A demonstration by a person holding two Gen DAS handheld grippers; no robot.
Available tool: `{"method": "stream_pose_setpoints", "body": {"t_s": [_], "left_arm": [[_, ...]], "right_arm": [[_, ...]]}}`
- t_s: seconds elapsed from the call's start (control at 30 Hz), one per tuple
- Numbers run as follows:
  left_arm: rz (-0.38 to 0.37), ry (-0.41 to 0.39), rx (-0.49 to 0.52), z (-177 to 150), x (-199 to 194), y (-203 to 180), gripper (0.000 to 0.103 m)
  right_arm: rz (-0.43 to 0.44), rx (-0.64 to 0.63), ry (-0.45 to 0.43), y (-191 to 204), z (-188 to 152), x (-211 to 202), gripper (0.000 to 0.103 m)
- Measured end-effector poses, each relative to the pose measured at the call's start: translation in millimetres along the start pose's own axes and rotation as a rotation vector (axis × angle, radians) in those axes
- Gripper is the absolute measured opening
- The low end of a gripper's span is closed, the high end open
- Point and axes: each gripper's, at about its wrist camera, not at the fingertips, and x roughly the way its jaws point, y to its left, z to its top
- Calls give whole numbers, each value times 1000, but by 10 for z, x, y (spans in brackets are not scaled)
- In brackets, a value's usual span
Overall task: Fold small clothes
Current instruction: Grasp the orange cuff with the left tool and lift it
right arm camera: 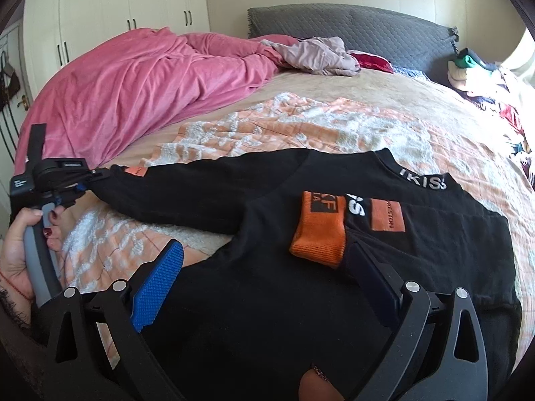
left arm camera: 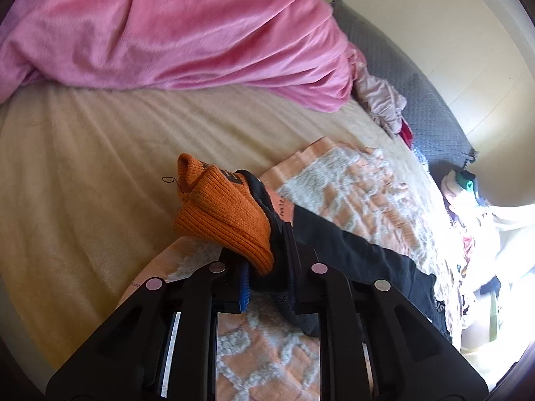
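A black sweatshirt (right arm camera: 267,234) with white collar lettering lies spread on the orange-and-white blanket (right arm camera: 301,117). One sleeve with an orange ribbed cuff (right arm camera: 317,234) is folded across its chest. My right gripper (right arm camera: 264,267) is open just above the sweatshirt's body, its right finger close beside that cuff. My left gripper (left arm camera: 264,267) is shut on the other sleeve's end, at its orange ribbed cuff (left arm camera: 227,214). It also shows in the right wrist view (right arm camera: 87,183), at the far left, with the sleeve (right arm camera: 187,190) stretched out straight from the body.
A crumpled pink blanket (right arm camera: 117,93) covers the far left of the bed. A mauve garment (right arm camera: 317,53) and grey pillows (right arm camera: 367,33) lie at the head. A pile of clothes (right arm camera: 485,77) sits at the right. White wardrobes (right arm camera: 100,10) stand behind.
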Motion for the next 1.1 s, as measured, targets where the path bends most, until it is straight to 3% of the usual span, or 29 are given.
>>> {"method": "stream_pose_setpoints", "body": {"t_s": [0.57, 1.1], "left_arm": [[-144, -28, 157, -105, -180, -806, 9], [-312, 63, 345, -426, -66, -1819, 8]], "right_arm": [[-116, 195, -38, -711, -101, -297, 98], [-190, 365, -119, -1381, -229, -727, 98]]}}
